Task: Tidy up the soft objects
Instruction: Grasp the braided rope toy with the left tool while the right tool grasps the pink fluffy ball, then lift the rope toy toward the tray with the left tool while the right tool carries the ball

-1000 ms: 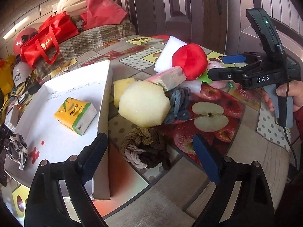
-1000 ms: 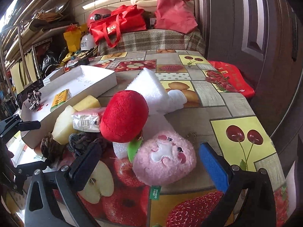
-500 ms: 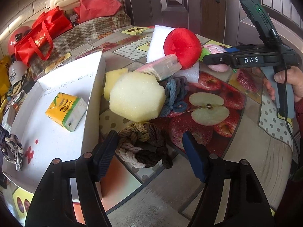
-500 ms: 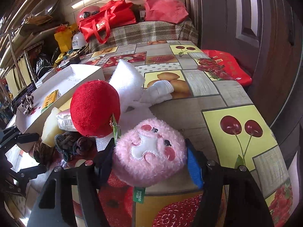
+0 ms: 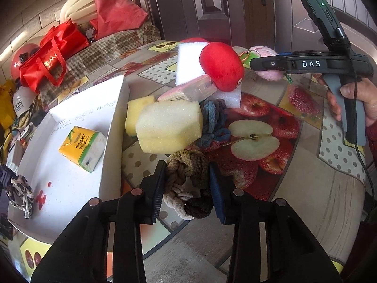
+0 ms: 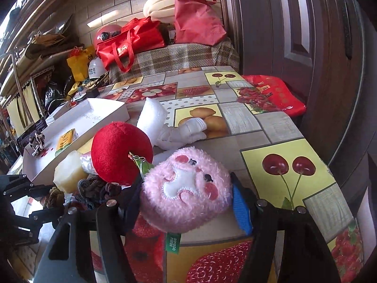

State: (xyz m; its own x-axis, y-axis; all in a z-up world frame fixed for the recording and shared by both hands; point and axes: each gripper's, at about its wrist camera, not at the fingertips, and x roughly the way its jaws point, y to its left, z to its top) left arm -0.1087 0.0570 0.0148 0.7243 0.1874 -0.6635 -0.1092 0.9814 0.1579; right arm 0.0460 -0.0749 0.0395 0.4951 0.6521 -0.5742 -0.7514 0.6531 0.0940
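My left gripper (image 5: 186, 168) is shut on a brown and cream knotted rope (image 5: 181, 195) that lies on the fruit-print table near its front edge. Just behind the rope sit a big pale yellow sponge block (image 5: 169, 127), a blue-grey rope knot (image 5: 213, 120) and a red plush ball (image 5: 221, 66). My right gripper (image 6: 187, 186) is shut on a pink plush face (image 6: 181, 210), its pads pressing both furry sides. The left wrist view shows that gripper (image 5: 256, 63) side-on, with the pink plush (image 5: 271, 76) behind it. The white tray (image 5: 115, 129) stands at the left.
In the tray lie a yellow tissue pack (image 5: 82, 148) and a black-and-white scrunchie (image 5: 20, 195). White foam pieces (image 6: 153, 115) and a pink packet (image 5: 188, 89) crowd the pile. A red bag (image 6: 271, 94) lies at the table's far right. Wooden doors stand close behind.
Both grippers have closed: the left one around the brown rope knot, the right one around the pink plush. The left gripper has also edged forward over the knot.
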